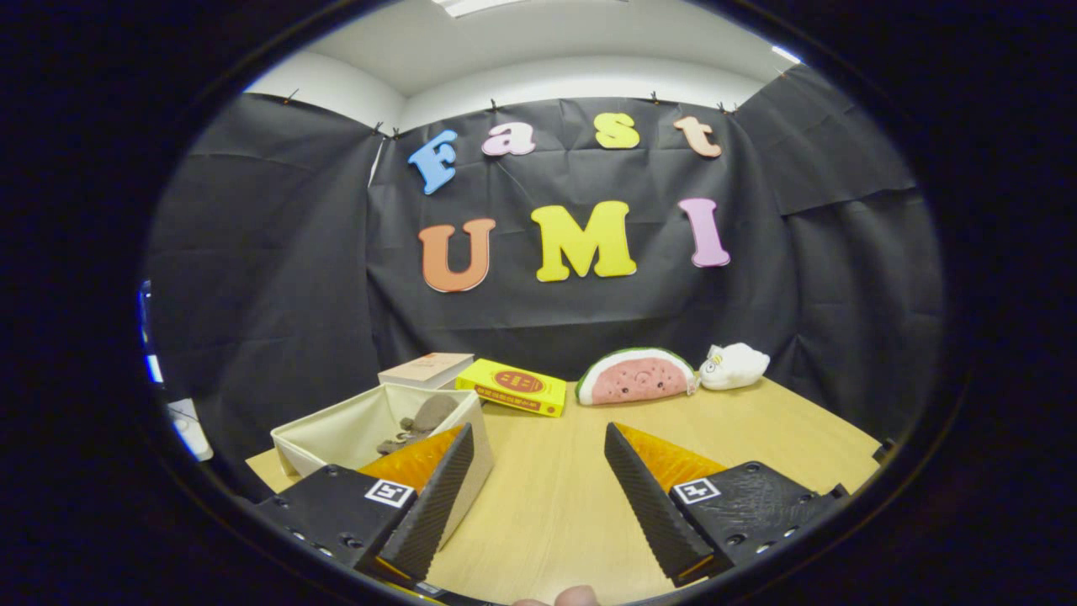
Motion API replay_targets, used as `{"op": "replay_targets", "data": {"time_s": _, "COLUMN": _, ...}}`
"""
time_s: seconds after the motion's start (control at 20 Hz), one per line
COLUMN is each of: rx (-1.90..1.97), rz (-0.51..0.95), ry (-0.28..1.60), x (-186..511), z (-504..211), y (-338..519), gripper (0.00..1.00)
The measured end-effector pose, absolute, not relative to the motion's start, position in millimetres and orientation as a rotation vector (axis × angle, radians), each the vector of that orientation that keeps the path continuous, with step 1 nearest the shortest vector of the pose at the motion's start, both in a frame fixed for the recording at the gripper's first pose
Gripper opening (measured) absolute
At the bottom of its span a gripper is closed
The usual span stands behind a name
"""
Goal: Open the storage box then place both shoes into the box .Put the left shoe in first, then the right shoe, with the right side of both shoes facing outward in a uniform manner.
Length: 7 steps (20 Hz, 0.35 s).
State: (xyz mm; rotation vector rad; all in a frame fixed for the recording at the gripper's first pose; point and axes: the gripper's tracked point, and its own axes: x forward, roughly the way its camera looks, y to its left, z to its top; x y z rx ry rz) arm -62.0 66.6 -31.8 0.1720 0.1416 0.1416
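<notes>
A light wooden table [547, 513] is seen in a booth hung with black cloth [269, 278], above which a white wall and ceiling [547, 59] are visible. The table's far edge meets the cloth.

The storage box [336, 433], a pale fabric bin with an open top, is placed at the near left of the table, with one corner turned toward the far right. Inside it a brownish shoe [421, 421] is seen, laid against the far right wall; its long axis runs from near left to far right, but which end is the toe cannot be told, since part of it is hidden behind the left finger.

The gripper [538, 438] is held low over the near part of the table with its fingers spread wide apart and nothing between them; only bare tabletop is seen in the gap. The left finger overlaps the right wall of the box in the view; whether it touches the box cannot be told.

Beyond the box, a pale book [425, 369] is seen at the far left, and a yellow box [511, 387] lies just beside it to the right. Further right, a plush watermelon slice [635, 379] stands against the cloth, and a small white plush toy [736, 364] lies just beside it. A fingertip [576, 598] is seen at the near edge, below the gripper.
</notes>
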Motion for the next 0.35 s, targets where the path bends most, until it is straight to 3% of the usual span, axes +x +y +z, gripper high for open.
{"op": "replay_targets", "data": {"time_s": 0.35, "rx": 0.168, "rz": 0.156, "ry": 0.133, "x": -60, "z": -22, "y": 84, "gripper": 0.96}}
